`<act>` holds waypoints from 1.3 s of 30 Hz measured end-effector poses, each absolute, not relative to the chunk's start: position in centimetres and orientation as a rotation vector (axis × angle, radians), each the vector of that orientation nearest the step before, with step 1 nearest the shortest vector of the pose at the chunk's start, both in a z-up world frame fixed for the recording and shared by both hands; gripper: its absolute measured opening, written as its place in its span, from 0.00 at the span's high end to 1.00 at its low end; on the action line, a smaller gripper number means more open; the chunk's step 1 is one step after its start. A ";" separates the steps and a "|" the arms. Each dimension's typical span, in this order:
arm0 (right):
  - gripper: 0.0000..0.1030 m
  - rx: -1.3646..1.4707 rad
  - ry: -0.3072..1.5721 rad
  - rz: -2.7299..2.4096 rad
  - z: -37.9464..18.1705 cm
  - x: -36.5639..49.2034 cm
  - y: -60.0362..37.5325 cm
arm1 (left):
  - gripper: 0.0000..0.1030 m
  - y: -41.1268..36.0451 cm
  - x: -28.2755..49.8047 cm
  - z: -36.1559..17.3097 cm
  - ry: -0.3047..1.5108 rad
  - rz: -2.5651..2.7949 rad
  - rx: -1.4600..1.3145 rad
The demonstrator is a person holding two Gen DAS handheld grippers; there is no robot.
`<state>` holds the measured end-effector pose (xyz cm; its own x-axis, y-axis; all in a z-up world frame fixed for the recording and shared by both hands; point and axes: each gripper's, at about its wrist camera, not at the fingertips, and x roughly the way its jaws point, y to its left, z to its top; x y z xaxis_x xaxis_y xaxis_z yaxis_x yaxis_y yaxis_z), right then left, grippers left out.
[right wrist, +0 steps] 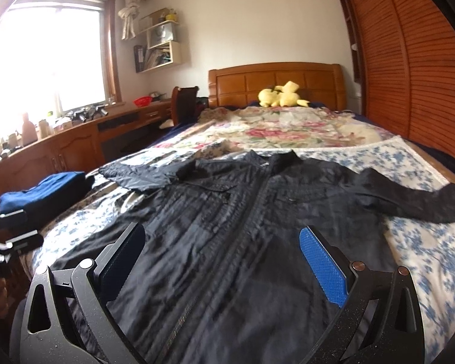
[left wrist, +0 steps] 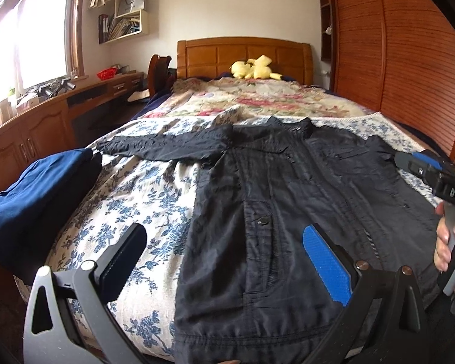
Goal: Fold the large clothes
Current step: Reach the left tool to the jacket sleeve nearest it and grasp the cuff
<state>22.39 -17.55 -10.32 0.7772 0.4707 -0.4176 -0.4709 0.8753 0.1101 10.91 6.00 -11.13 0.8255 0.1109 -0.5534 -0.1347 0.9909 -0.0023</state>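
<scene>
The big black thin zip-up jacket [left wrist: 303, 188] lies flat on the flowery bed [left wrist: 154, 200]. It looks soft, light and slippery. Both left tongs [left wrist: 224, 261] and right tongs [right wrist: 221, 261] hang wide open, holding nothing. Pinch a sleeve end.

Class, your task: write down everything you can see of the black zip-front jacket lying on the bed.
The black zip-front jacket lies spread flat, front up, on the blue-flowered white bedspread, collar toward the wooden headboard. The thin fabric looks wrinkled. A central zip, closed as far as it shows, runs down it, with flapped chest pockets and a snap-buttoned lower pocket. Both sleeves stretch sideways. Nothing holds it: the left gripper and the right gripper hover open above its hem, which reaches the bed's near edge.
</scene>
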 end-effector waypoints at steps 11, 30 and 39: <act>0.00 -0.068 0.515 0.660 -12.6 29.4 -9.9 | 0.00 8.4 13.8 -12.7 0.644 0.224 -0.037; 0.00 -0.121 0.599 0.669 -17.2 31.2 -8.3 | 0.00 16.1 23.2 -9.3 0.717 0.120 -0.177; 0.00 -0.132 0.614 0.680 -17.6 31.2 -8.0 | 0.10 20.6 29.8 -12.2 0.726 0.083 -0.280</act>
